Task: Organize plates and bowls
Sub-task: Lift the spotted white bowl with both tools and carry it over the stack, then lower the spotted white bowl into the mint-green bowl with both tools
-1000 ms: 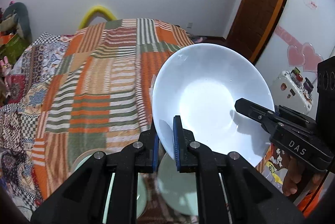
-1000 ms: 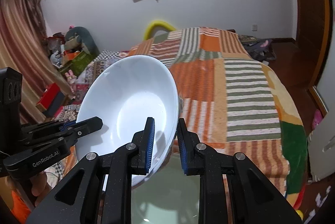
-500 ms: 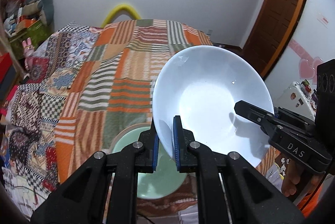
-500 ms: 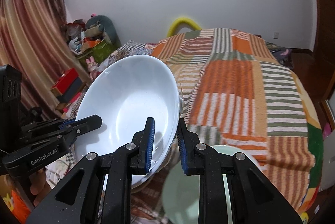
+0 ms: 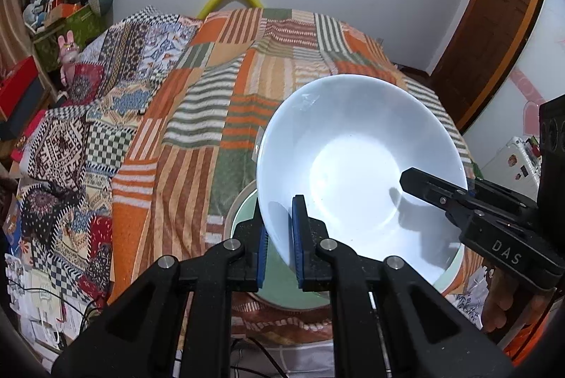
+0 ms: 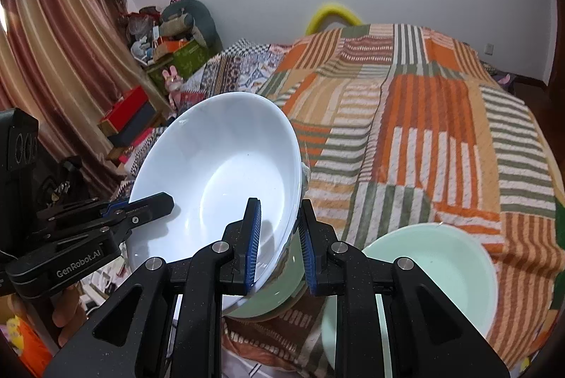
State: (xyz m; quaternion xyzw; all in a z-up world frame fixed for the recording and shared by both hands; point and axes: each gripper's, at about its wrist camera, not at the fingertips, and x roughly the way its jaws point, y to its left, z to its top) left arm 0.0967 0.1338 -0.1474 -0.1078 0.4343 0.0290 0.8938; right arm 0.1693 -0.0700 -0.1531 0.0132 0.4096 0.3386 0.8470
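Together, our fingers clamp one white bowl (image 5: 356,166): the left gripper (image 5: 279,243) pinches its near rim, the right gripper (image 6: 279,247) bites the opposite edge. Two grips keep the wide, slick dish from swinging while it rides tilted in the air. It hangs just above a pale green bowl (image 6: 268,300) on the patchwork bed (image 5: 197,145), likely its nesting spot. A second green bowl (image 6: 441,268) sits beside it.

One white bowl (image 6: 219,173) is up in the air. Two pale green bowls sit on the near end of the bed: one (image 6: 279,293) under the white bowl at left, one (image 6: 441,268) at right. Two grippers, left (image 5: 279,236) and right (image 6: 280,236).
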